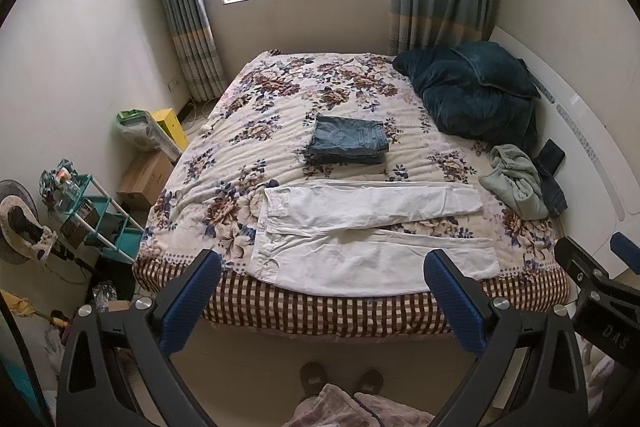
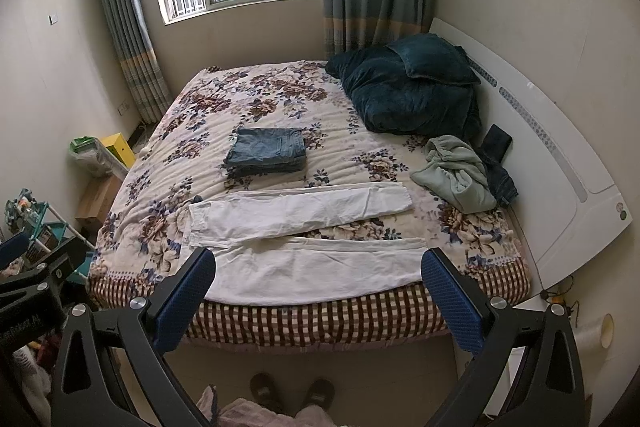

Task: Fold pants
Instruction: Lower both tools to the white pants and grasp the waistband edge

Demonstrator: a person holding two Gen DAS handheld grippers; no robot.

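Bed (image 1: 532, 279) with white pants (image 1: 360, 239), jeans (image 1: 350, 139)

White pants (image 1: 360, 235) (image 2: 304, 239): spread flat, unfolded, across near edge of bed (image 1: 280, 99) (image 2: 256, 99). Waistband to the left, legs running right, slightly splayed with a narrow gap between them. Fabric lightly wrinkled. Near leg lies along the bed edge.
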